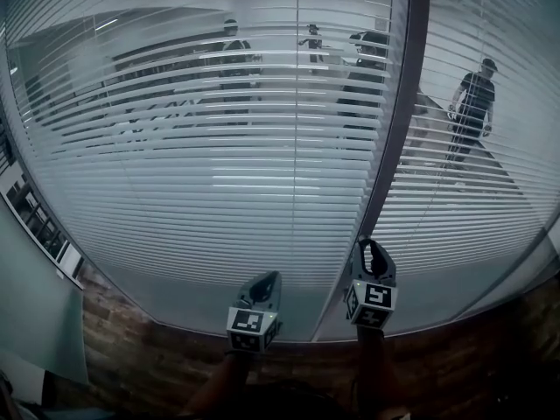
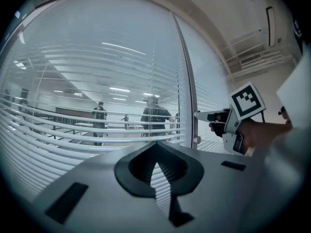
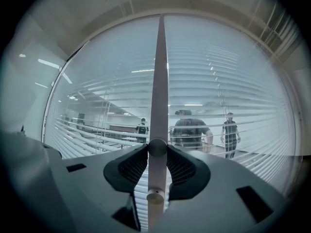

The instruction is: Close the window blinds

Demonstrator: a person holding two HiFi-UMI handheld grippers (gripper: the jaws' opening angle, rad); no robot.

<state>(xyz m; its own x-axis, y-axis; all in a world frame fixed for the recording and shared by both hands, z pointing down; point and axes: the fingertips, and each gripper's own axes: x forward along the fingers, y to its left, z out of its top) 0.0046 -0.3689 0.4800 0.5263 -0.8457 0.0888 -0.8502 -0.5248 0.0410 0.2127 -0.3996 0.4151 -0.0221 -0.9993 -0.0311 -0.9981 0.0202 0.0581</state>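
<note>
Right gripper point(image 3: 157, 150) clenches the round grey knob point(image 3: 157, 147) on the window post point(image 3: 159, 81) (white slatted blinds point(image 1: 219, 173) open); left gripper point(image 2: 155, 145) clenched empty.

Slats of the blinds point(image 1: 219, 173) cut across the people point(image 1: 232, 68) beyond the glass, who are too small and broken up to make out. The right gripper point(image 3: 157, 148) has its jaws against the upper knob point(image 3: 157, 146) on the mullion point(image 3: 160, 81), covering the knob's sides. Below the lower knob point(image 3: 154, 196), the mullion is lost behind the gripper's body. In the head view, both forearms point(image 1: 219, 383) are dark and cut off by the bottom edge.
</note>
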